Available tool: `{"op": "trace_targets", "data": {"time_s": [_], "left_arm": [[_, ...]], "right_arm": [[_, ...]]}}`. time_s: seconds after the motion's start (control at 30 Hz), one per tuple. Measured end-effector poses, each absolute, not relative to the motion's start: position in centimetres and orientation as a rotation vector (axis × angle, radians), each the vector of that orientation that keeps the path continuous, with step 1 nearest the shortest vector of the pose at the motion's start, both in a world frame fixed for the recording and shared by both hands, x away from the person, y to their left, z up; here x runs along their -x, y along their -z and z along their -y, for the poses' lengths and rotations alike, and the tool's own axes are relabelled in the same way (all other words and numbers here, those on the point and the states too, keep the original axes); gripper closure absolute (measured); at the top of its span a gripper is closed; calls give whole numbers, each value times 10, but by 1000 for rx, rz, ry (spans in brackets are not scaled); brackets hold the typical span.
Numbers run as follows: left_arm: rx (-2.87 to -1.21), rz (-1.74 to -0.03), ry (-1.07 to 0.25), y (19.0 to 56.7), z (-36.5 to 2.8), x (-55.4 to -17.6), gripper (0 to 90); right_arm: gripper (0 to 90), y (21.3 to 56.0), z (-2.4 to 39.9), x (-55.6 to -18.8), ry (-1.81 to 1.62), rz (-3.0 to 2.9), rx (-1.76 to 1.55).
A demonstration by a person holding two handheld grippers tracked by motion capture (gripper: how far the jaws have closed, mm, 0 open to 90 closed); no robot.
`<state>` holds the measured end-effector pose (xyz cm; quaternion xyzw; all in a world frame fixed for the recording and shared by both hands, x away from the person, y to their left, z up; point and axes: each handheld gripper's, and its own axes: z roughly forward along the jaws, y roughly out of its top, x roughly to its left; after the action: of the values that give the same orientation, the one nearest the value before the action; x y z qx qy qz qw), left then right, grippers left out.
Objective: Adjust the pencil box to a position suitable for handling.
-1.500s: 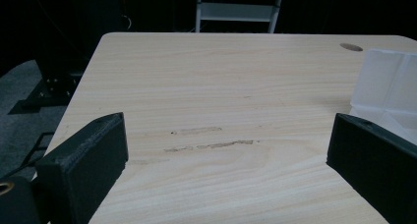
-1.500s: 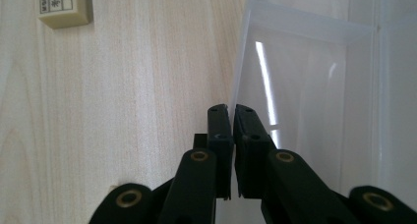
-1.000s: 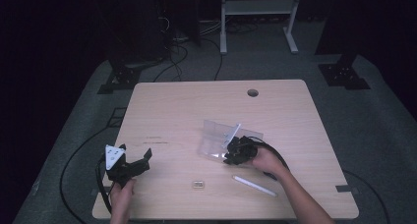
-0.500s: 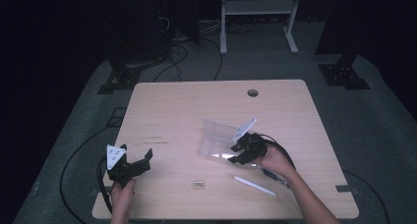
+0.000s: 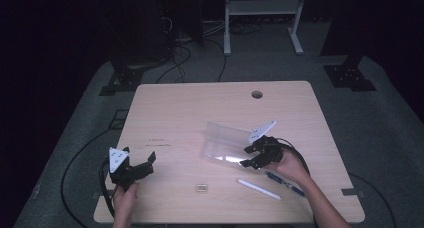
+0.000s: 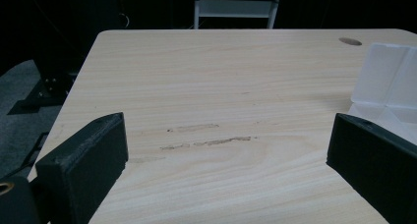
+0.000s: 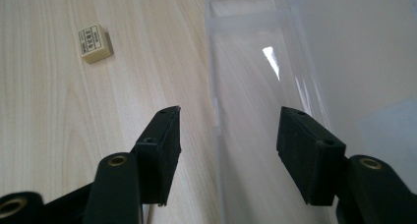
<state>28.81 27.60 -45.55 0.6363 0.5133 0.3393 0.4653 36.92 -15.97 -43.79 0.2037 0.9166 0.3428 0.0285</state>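
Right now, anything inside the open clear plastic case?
Nothing visible inside the clear plastic case: bare tray and raised lid. The right gripper covers its near end. The eraser and pens lie outside on the table.

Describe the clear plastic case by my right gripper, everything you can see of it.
The clear plastic case lies open on the table: a frosted, see-through hinged box, lid tilted up behind the flat tray, nothing inside. The right hand-held gripper has just been opening; its jaws straddle the tray's near edge without pressing it.
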Motion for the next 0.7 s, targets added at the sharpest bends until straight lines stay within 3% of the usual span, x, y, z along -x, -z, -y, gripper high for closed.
{"op": "trace_targets", "data": {"time_s": [0.7], "left_arm": [[-1563, -1265, -835, 456, -276, -288, 11]], "right_arm": [[378, 442, 198, -355, -1085, -2768, -720]]}}
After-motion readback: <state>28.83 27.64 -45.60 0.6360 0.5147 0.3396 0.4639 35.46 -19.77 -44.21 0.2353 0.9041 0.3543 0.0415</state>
